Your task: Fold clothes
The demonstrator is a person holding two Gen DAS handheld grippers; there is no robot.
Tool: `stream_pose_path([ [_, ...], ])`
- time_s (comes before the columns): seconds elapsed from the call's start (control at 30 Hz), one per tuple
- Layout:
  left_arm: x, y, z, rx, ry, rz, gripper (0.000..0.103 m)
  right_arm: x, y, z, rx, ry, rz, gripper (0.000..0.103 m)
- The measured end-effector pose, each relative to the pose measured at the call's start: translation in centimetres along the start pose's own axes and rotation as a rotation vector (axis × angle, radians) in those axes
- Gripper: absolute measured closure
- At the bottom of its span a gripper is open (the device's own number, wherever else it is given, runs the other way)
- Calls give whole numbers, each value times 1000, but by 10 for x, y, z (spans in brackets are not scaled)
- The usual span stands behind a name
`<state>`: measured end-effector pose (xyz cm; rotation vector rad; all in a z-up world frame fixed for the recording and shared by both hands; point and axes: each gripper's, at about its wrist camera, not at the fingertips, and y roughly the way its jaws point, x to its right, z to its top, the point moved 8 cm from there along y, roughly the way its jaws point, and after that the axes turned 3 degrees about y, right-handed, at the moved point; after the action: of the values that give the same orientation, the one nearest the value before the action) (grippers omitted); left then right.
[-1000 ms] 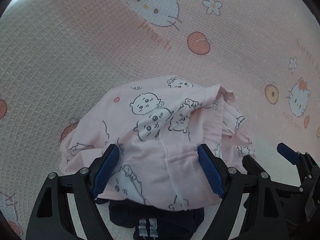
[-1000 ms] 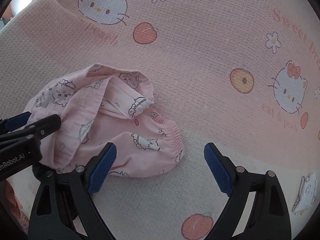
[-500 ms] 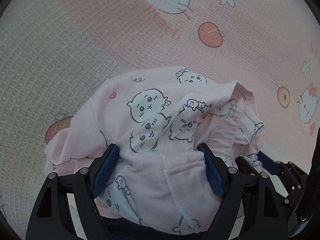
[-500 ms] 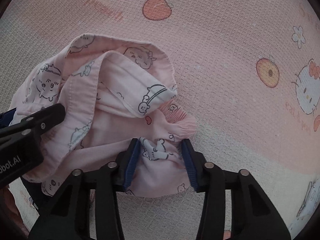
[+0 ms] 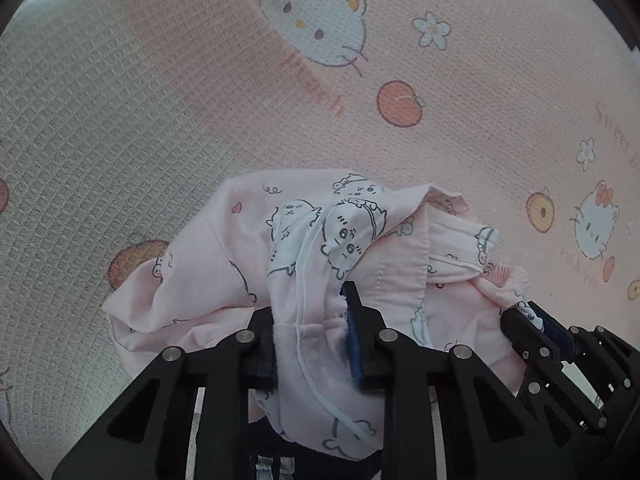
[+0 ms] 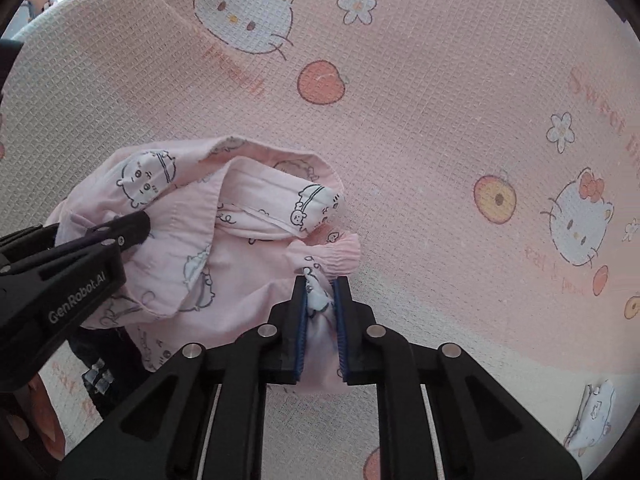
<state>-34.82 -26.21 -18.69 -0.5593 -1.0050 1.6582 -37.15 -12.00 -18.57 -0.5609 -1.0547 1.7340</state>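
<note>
The left tool (image 6: 132, 232) carries white lettering, "GenRobot.AI", on its black arm. The blanket (image 6: 440, 80) has "peach" printed under a cat face, and "Sweet" runs along its right edge, cut off.

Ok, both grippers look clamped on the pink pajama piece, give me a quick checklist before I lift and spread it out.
1. Left gripper shut on the pink pajama garment: ok, a fold with a white seam is bunched between the jaws.
2. Right gripper shut on the garment near the elastic cuff: ok.
3. Each grip holds a single layer: cannot tell, the fabric is bunched.
4. Garment flat and untangled: not ok, it is crumpled with overlapping folds.
5. Dark item under the garment free of it: cannot tell.
6. Bare Hello Kitty blanket beyond the garment: ok.
</note>
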Motion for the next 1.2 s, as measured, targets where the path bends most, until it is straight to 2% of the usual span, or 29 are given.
stream_pose_path([
  [0.17,26,-50,-20,28,47,-84,80,16,-44,5,35,41,39,92],
  [0.3,67,-81,-49,14,44,-194,80,38,-100,-23,54,70,45,92],
  [0.43,120,-101,-100,-40,85,-312,80,69,-140,-59,59,127,24,92],
  [0.57,168,-113,-147,-102,155,-387,80,117,-174,-106,60,223,-12,92],
  [0.67,188,-127,-169,-133,205,-427,80,153,-192,-151,34,297,-50,92],
  [0.8,213,-146,-197,-174,272,-481,80,192,-208,-211,-29,388,-53,92],
  [0.87,221,-153,-204,-199,261,-538,79,207,-220,-233,-41,415,-63,91],
  [0.9,221,-153,-207,-220,255,-548,76,214,-223,-242,-46,425,-77,91],
  [1.07,195,-142,-217,-259,199,-420,75,232,-221,-271,-85,484,-95,89],
  [1.17,181,-146,-211,-248,152,-420,74,236,-218,-278,-84,512,-93,89],
  [1.2,177,-146,-209,-242,150,-408,69,237,-217,-280,-84,521,-92,89],
])
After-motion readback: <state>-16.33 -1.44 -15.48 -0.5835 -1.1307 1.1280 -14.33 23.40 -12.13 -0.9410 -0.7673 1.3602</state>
